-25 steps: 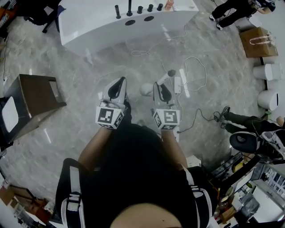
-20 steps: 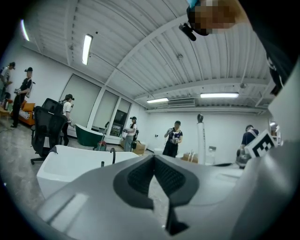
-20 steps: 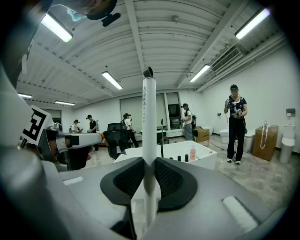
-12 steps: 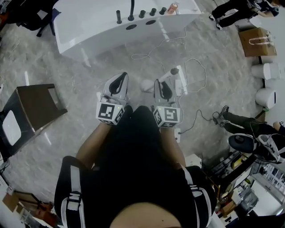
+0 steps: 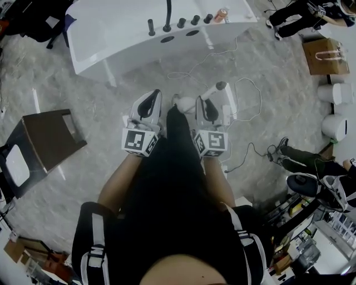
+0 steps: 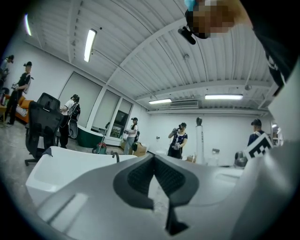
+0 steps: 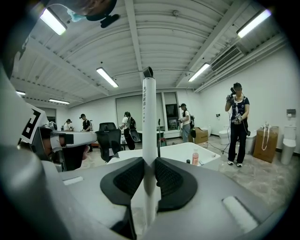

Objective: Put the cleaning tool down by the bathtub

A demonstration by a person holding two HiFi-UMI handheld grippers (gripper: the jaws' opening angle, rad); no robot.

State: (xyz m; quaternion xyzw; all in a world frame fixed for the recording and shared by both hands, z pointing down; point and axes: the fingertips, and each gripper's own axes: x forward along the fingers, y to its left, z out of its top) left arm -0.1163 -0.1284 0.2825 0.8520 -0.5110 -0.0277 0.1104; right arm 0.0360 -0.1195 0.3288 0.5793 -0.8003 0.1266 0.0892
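**Pole in hand, tub ahead**

The right gripper (image 7: 149, 164) is clamped on the cleaning tool (image 7: 148, 122), a white pole standing upright between its pads. It looks stiff, light and smooth, so it may slip or swing, though the hold low on the handle looks sound. The left gripper (image 6: 153, 158) is closed on nothing. Ahead stands the bathtub (image 5: 128, 39), apparently empty, with an orange bottle (image 5: 222, 14) on its rim.

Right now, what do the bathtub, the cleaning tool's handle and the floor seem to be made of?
Bathtub: glossy white, likely acrylic or enamel, judging by its sheen.
Cleaning tool's handle: smooth matte white tube, probably plastic.
Floor: polished grey stone or tile, veined, with glare streaks.
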